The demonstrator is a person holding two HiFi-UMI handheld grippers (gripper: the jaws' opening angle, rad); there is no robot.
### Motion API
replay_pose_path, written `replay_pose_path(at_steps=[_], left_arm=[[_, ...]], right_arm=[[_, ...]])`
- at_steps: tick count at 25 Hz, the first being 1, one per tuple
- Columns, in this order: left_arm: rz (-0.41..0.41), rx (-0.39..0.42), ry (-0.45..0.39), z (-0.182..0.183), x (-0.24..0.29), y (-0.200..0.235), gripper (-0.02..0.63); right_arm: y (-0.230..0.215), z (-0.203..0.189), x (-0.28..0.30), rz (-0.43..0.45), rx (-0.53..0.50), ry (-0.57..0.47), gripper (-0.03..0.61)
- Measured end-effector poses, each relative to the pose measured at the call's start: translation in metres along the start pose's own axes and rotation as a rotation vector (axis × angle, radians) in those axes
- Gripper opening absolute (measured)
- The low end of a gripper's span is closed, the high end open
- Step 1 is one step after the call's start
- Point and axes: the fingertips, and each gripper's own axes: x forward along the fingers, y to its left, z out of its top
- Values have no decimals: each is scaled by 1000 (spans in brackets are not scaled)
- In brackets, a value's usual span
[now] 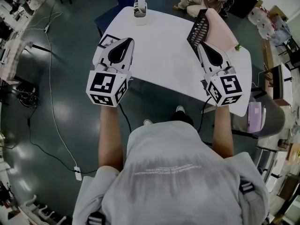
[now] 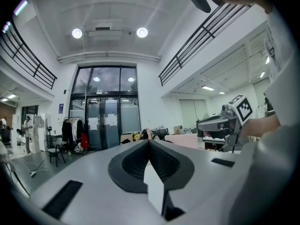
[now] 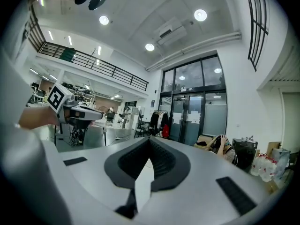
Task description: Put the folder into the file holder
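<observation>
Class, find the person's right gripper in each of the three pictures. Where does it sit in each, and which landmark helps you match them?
Head view: the grey right gripper with its black-and-white marker cube is right of centre, jaws together.
Left gripper view: middle right, pointing left.
Right gripper view: bottom centre, its own jaws together.
Shared landmark: the grey left gripper, which shows in all three views.

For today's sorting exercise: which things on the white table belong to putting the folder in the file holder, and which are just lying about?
Job: pink folder, black file holder, left gripper and right gripper, both shut and empty.

Lying about: small white container at the far edge, black-bordered card beside the left gripper.
</observation>
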Motion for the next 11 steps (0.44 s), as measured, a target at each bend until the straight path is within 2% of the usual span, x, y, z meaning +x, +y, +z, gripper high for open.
replay_pose_path(at_steps=[11], left_arm=[[5, -15, 15, -7, -4, -5, 15]], right_arm=[[2, -9, -4, 10, 12, 15, 25]])
